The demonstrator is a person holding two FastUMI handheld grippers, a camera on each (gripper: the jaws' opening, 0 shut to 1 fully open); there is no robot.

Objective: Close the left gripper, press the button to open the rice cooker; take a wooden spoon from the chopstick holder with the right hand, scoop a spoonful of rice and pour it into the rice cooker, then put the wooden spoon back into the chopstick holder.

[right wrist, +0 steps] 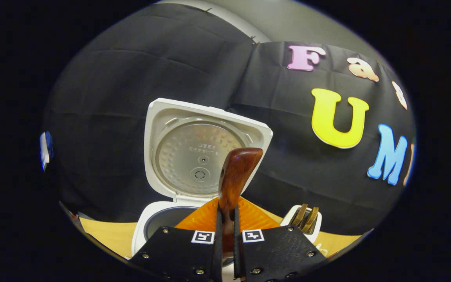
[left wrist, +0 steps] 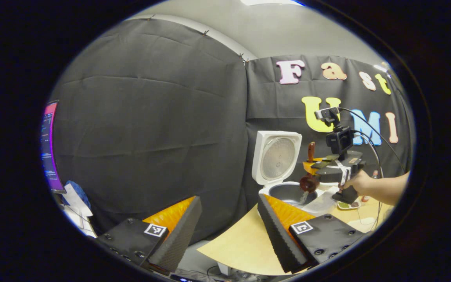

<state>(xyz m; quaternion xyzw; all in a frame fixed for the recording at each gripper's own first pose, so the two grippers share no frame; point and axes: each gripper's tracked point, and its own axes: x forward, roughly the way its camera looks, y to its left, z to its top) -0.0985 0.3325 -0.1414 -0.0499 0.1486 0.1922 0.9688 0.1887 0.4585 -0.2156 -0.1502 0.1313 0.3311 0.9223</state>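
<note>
The white rice cooker (left wrist: 264, 172) stands with its lid (right wrist: 204, 152) up and its inner pot (left wrist: 288, 194) exposed. In the left gripper view, a hand (left wrist: 360, 184) holds my right gripper (left wrist: 312, 164) over the pot. That gripper is shut on the wooden spoon's handle (right wrist: 233, 184). The spoon's bowl (left wrist: 309, 183) hangs tipped above the pot, with rice (left wrist: 303, 196) falling from it. The chopstick holder (right wrist: 305, 221), with wooden utensils in it, stands to the right of the cooker. My left gripper (left wrist: 229, 231) is open and empty, held back near the table's edge.
The wooden table (left wrist: 249, 243) ends just in front of my left gripper. A clear container (left wrist: 323, 201) and a small dish (left wrist: 349, 205) sit to the right of the cooker. A lit monitor (left wrist: 49, 145) and a blue cloth (left wrist: 74, 192) are far left.
</note>
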